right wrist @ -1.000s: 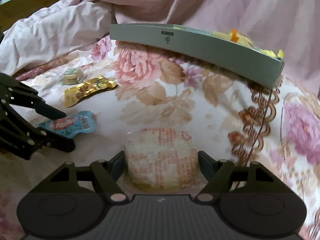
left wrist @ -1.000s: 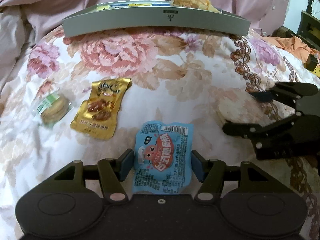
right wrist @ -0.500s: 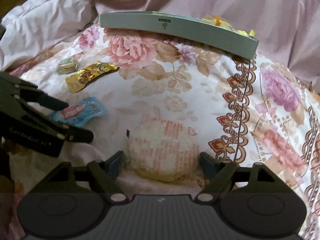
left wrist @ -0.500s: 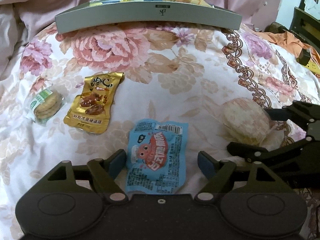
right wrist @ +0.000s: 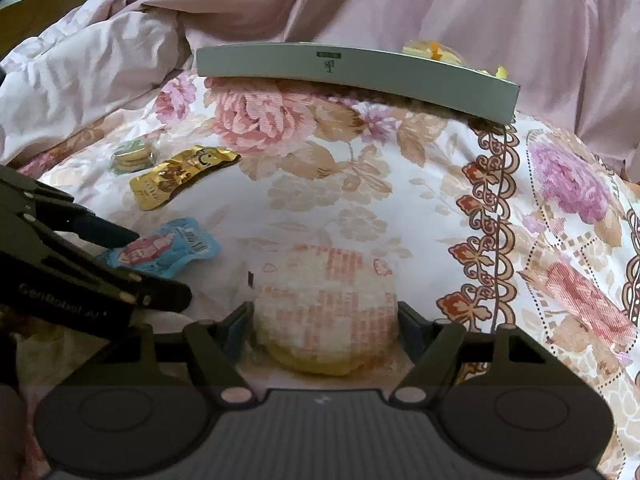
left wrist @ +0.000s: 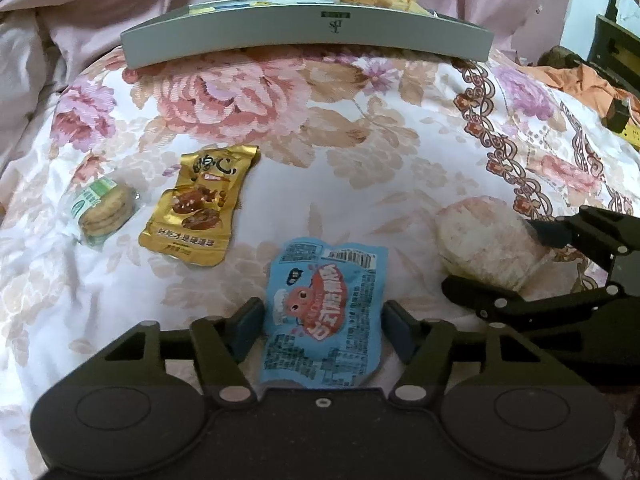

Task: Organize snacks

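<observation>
Blue snack packet between spread left hand-held gripper pads; right hand-held gripper brackets rice cracker; gold packet near.

Home bedroom: floral bedspread, pink duvet.

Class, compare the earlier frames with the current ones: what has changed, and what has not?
Left gripper narrowed around the blue packet; right gripper closed in on the rice cracker pack. Both snacks still lie on the bedspread. Gold packet, cookie pack and tray stayed put.
</observation>
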The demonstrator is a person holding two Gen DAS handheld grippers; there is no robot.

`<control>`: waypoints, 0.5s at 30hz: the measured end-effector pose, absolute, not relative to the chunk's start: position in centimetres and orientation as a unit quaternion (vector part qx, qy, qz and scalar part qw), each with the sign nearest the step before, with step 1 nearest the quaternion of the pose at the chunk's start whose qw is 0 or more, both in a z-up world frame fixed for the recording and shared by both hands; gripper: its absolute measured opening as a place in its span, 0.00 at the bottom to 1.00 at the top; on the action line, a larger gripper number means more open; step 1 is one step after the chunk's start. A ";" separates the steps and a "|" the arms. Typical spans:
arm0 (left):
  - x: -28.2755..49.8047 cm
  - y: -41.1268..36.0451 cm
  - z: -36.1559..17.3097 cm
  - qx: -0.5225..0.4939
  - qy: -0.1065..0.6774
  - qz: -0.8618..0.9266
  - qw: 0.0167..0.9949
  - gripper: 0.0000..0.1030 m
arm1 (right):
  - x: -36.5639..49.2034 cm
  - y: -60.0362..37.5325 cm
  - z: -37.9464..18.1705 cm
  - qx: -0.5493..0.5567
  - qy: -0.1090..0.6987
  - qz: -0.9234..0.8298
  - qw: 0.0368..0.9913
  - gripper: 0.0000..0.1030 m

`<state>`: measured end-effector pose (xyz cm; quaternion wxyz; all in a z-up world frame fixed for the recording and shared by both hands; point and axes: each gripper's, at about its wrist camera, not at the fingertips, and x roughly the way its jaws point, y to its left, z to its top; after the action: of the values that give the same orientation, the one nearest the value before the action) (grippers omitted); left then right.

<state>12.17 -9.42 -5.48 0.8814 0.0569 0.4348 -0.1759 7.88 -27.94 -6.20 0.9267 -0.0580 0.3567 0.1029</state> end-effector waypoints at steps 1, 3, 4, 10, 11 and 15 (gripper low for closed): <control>12.1 -9.4 -5.5 0.055 0.434 -0.176 0.882 0.62 | 7.8 -27.9 -6.2 -0.060 0.356 0.103 0.927 0.74; 12.1 -9.4 -5.5 0.055 0.433 -0.176 0.882 0.61 | 7.8 -27.7 -6.2 -0.061 0.353 0.104 0.928 0.74; 12.0 -9.4 -5.5 0.056 0.432 -0.176 0.883 0.60 | 7.7 -27.7 -6.2 -0.063 0.352 0.106 0.928 0.74; 11.7 -9.3 -5.5 0.044 0.427 -0.173 0.886 0.59 | 7.4 -27.0 -6.1 -0.087 0.338 0.109 0.931 0.74; 11.7 -9.2 -5.5 0.042 0.425 -0.173 0.888 0.59 | 7.3 -26.9 -6.0 -0.090 0.336 0.109 0.931 0.74; 11.5 -8.6 -5.4 0.023 0.419 -0.171 0.891 0.59 | 7.1 -26.5 -5.9 -0.105 0.327 0.110 0.933 0.74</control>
<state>11.52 -8.64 -5.36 0.8915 0.0228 0.4188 -0.1713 7.14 -26.54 -5.91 0.9328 -0.1047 0.3266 0.1104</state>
